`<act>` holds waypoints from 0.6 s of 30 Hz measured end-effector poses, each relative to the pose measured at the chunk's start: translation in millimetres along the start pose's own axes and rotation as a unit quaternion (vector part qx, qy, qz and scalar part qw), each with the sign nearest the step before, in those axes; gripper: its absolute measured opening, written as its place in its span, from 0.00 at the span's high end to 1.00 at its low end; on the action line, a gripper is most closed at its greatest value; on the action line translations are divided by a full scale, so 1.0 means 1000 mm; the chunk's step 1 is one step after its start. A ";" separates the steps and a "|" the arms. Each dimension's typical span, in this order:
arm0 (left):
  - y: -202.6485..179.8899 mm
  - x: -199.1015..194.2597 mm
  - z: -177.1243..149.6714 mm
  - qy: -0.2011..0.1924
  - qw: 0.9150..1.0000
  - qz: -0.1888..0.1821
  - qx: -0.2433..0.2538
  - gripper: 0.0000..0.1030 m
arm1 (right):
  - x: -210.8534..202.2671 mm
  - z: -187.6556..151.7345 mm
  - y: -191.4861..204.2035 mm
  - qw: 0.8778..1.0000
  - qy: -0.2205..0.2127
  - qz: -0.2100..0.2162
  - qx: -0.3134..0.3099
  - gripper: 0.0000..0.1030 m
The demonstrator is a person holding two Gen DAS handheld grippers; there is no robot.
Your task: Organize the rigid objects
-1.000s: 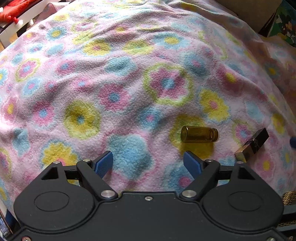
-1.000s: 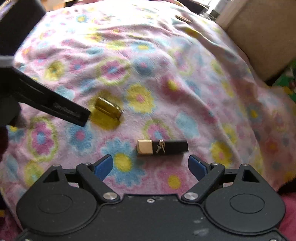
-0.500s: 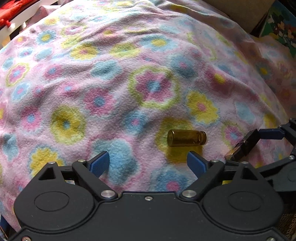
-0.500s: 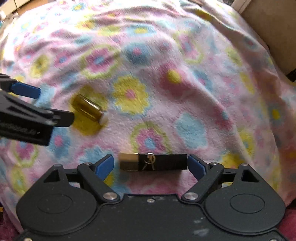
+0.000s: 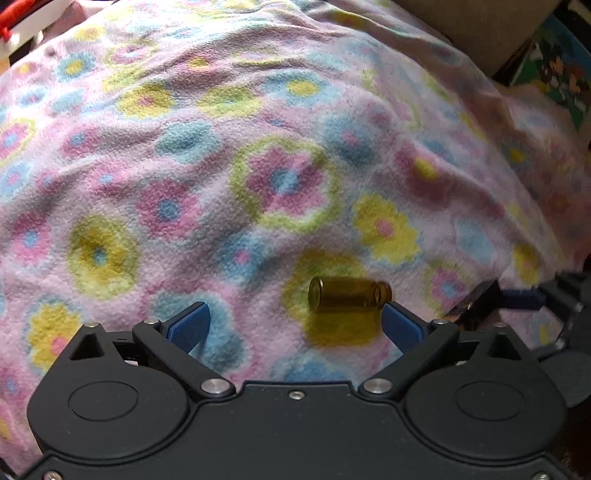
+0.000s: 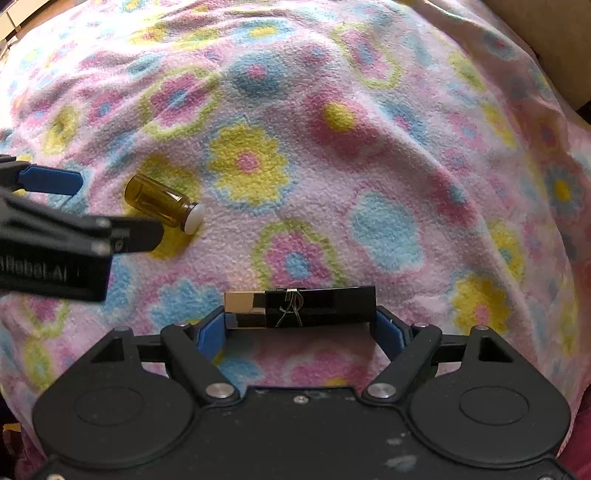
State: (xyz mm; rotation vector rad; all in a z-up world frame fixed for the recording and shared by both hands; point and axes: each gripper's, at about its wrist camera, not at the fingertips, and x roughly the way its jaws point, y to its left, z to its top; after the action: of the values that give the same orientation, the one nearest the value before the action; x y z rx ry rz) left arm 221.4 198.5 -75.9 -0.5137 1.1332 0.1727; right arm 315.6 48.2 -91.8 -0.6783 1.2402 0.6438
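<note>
Floral fleece blanket [image 5: 280,184] on bed: black-and-gold lipstick case [image 6: 301,306] lies crosswise between the closing right tool [image 6: 301,332], pads at its ends; amber vial [image 5: 349,295] at 1 o'clock of the widening, empty left tool [image 5: 295,321].

Under me spreads a pink fleece blanket [image 5: 258,147] printed with flowers; beyond its far edge I see a brown cardboard box [image 5: 480,29].
</note>
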 end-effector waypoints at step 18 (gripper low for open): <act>-0.030 0.021 0.009 -0.017 0.999 0.015 0.032 0.06 | 0.005 0.002 0.001 1.000 -0.002 -0.002 0.022 0.20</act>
State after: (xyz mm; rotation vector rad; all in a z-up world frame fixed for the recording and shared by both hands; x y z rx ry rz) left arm 249.5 173.5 -82.8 -0.4353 1.1100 0.1702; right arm 316.9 51.0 -96.4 -0.6412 1.2451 0.6127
